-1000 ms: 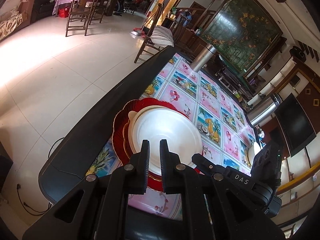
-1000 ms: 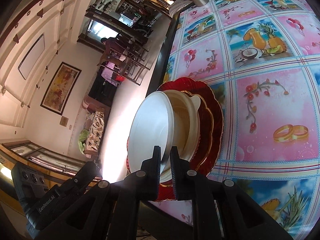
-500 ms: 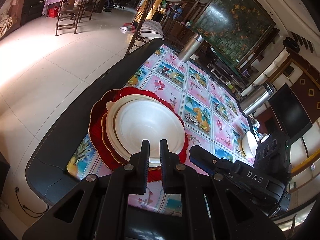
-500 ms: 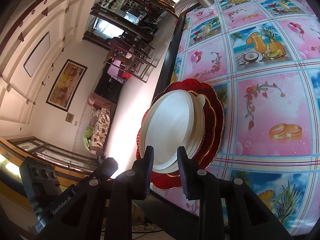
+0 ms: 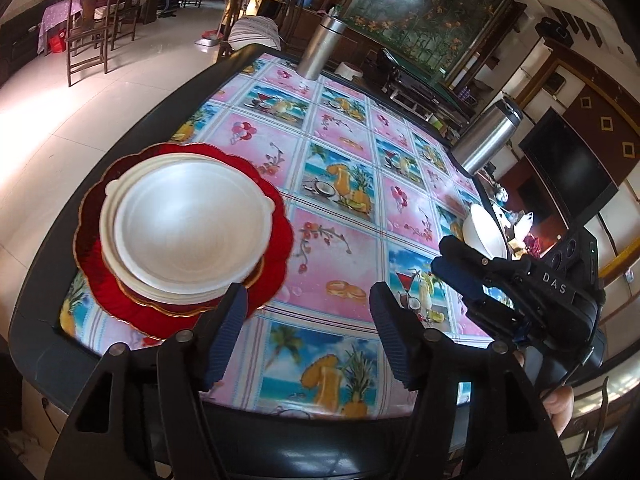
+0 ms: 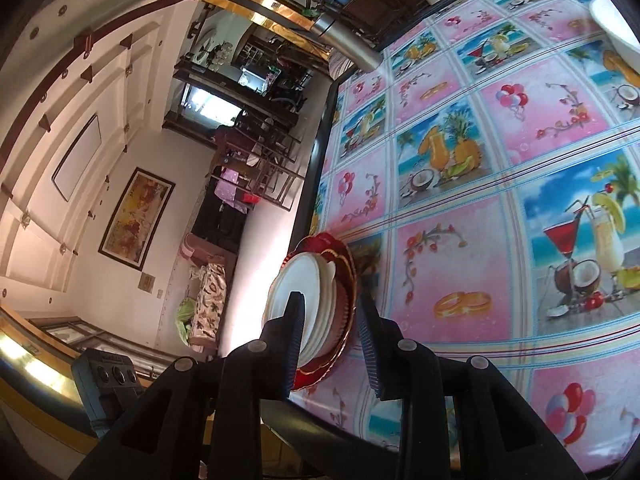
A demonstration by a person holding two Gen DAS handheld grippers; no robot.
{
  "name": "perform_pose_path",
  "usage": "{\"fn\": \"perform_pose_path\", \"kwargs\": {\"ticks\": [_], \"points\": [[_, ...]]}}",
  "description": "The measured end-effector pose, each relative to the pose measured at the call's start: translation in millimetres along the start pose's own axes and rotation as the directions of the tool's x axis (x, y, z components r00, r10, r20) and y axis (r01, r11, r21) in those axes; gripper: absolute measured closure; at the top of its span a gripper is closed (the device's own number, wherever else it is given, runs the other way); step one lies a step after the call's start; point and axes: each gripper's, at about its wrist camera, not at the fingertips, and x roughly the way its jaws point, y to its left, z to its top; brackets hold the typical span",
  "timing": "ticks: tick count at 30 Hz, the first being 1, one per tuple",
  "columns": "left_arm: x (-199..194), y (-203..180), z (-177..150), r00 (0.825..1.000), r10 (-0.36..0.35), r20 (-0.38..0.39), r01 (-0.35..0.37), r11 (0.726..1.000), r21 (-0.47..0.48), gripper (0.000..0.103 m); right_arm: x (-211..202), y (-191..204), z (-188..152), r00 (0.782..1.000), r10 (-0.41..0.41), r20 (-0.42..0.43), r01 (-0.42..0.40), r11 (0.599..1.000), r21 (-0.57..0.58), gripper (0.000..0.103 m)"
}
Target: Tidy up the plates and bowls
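A white bowl (image 5: 188, 224) sits level on top of a cream plate (image 5: 110, 236) with small handles. Both rest on a red scalloped plate (image 5: 276, 276) with a gold rim, near the table's left edge. My left gripper (image 5: 308, 304) hangs just right of the stack, its jaws opening wide, with only tablecloth between them. My right gripper (image 5: 446, 260) is further right, off the stack. In the right wrist view the right gripper (image 6: 330, 304) has its jaws opening, and the red plate (image 6: 346, 280) stack shows beyond the fingers, untouched. A second white bowl (image 5: 484, 232) stands by the right edge.
The table has a dark raised rim (image 5: 120, 132) and a pink and blue picture tablecloth (image 5: 340, 248). Two steel flasks (image 5: 320, 48) (image 5: 488, 136) stand at the far side. Wooden chairs (image 5: 88, 28) stand on the tiled floor to the left. A hand (image 5: 560, 408) shows at lower right.
The white bowl, held tilted at its rim by both grippers, now lies flat on the stack. Both grippers let go, opened, and drew back to the right.
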Motion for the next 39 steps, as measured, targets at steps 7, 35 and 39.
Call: {"fn": "perform_pose_path", "kwargs": {"ticks": [7, 35, 39], "points": [[41.7, -59.8, -10.8, 0.991, -0.037, -0.129, 0.052, 0.992, 0.113, 0.037, -72.6, -71.1, 27.6, 0.99, -0.052, 0.131, 0.038, 0.993, 0.109, 0.07], [159.0, -214.2, 11.1, 0.984, 0.106, -0.141, -0.042, 0.918, 0.395, 0.036, -213.6, -221.2, 121.5, 0.843, -0.409, 0.351, 0.292, 0.894, 0.339, 0.061], [166.2, -238.3, 32.6, 0.991, 0.131, 0.018, -0.127, 0.898, 0.422, 0.036, -216.1, -231.2, 132.0, 0.791, -0.456, 0.409, 0.304, 0.872, 0.384, 0.061]]}}
